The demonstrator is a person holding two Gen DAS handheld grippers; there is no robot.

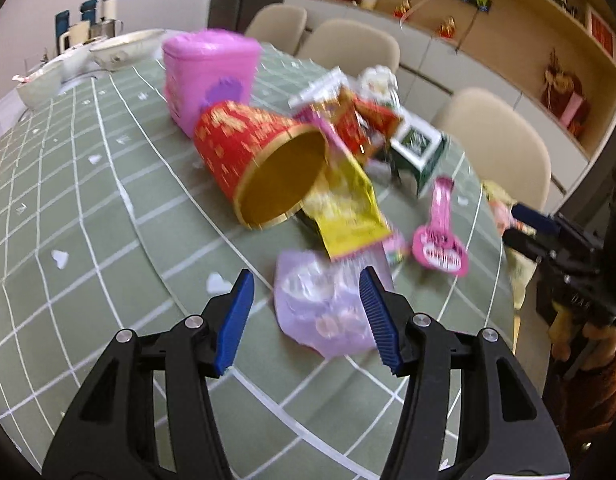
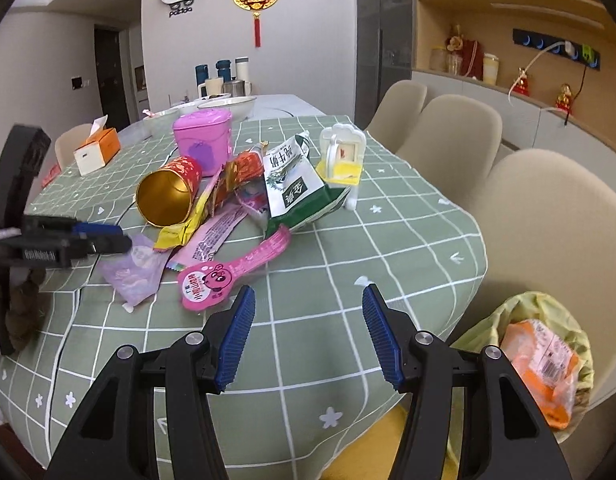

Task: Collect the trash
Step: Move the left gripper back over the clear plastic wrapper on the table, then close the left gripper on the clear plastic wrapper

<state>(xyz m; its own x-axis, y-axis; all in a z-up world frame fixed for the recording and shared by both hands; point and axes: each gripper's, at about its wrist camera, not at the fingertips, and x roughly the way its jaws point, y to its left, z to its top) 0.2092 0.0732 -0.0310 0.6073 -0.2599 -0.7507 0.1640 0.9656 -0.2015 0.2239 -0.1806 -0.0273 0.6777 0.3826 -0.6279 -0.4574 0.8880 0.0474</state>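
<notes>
— So where did the rubbish sit?

— Mostly heaped near the middle of the green checked tablecloth (image 2: 347,248). A red-and-gold paper cup (image 1: 264,164) lay on its side, its open mouth facing the left camera, just in front of an upright pink plastic tub with a lid (image 1: 210,76). A yellow foil wrapper (image 1: 347,212) lay tucked against the cup's rim, and a green-and-white milk carton (image 2: 296,188) lay crumpled just beyond it.

— And closer to the edge?

— A pale lilac plastic wrapper (image 1: 323,304) lay flat nearest the left gripper (image 1: 306,294), with a pink spoon-shaped packet with a cartoon pig (image 2: 224,276) beside it.

— What were the grippers doing?

— The left gripper's blue pads were spread wide, nothing between them, hovering over the lilac wrapper; one pad overlapped the wrapper's edge in the left view, though that frame was blurred, so I couldn't say whether it touched. The right gripper (image 2: 308,312) was also spread wide and held nothing, poised over bare cloth near the table's edge.

— Was a bin in view?

— Yes, a waste bin lined with a yellow-green bag (image 2: 527,320) stood below the table's edge on the right, an orange snack packet (image 2: 543,364) already inside it.

— Anything else on the table?

— An orange-and-white tissue box (image 2: 96,150) at the far left, well apart from the heap, and a white-and-yellow plastic toy stand (image 2: 341,160) beside the carton.
</notes>
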